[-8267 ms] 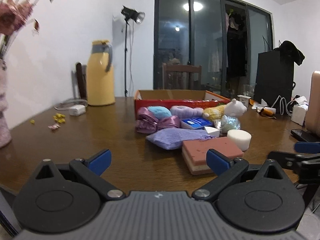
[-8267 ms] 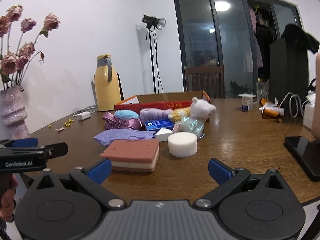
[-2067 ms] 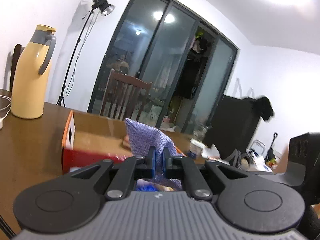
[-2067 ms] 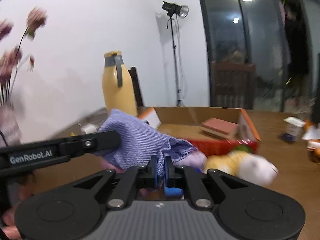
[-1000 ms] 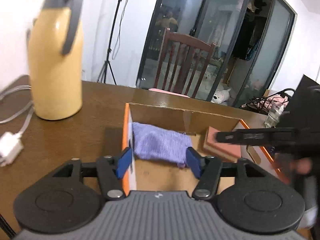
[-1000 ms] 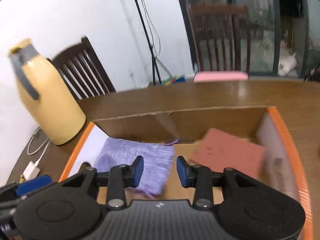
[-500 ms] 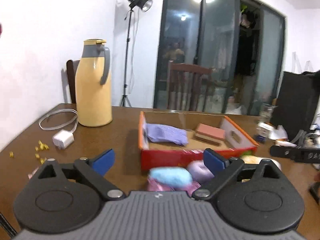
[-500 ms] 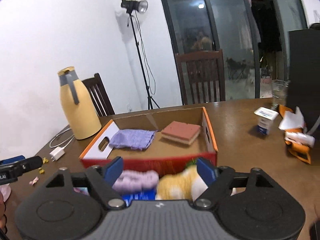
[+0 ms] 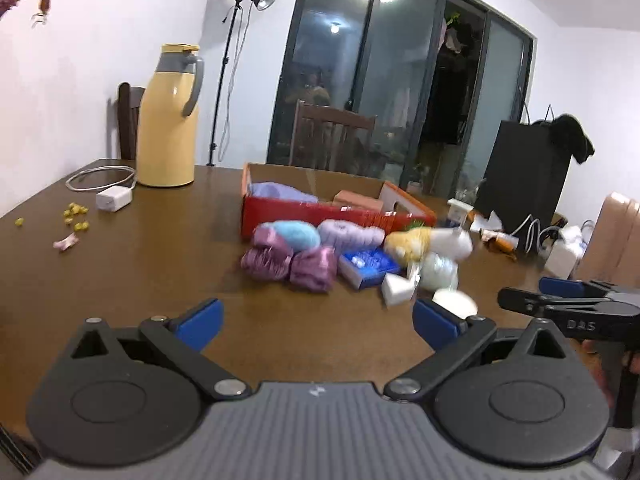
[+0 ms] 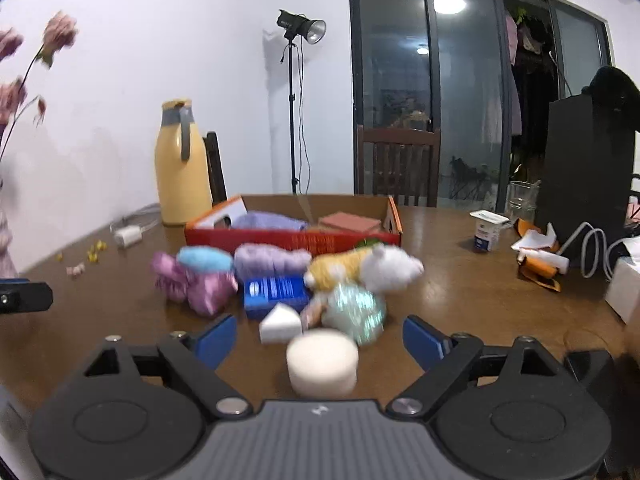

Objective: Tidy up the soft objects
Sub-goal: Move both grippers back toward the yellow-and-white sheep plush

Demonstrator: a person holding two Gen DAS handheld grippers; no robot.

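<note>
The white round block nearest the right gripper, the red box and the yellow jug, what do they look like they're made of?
White round block: probably foam or sponge, matte with a soft edge, though it is blurred. Red box: cardboard, with a printed red outside and raw brown inner walls. Yellow jug: likely plastic or coated metal, smooth with a faint sheen, grey handle and collar.

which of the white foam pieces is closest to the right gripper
The round white foam puck, lying right in front of the right gripper. The white wedge-shaped piece sits further back, beside the blue packet.
</note>
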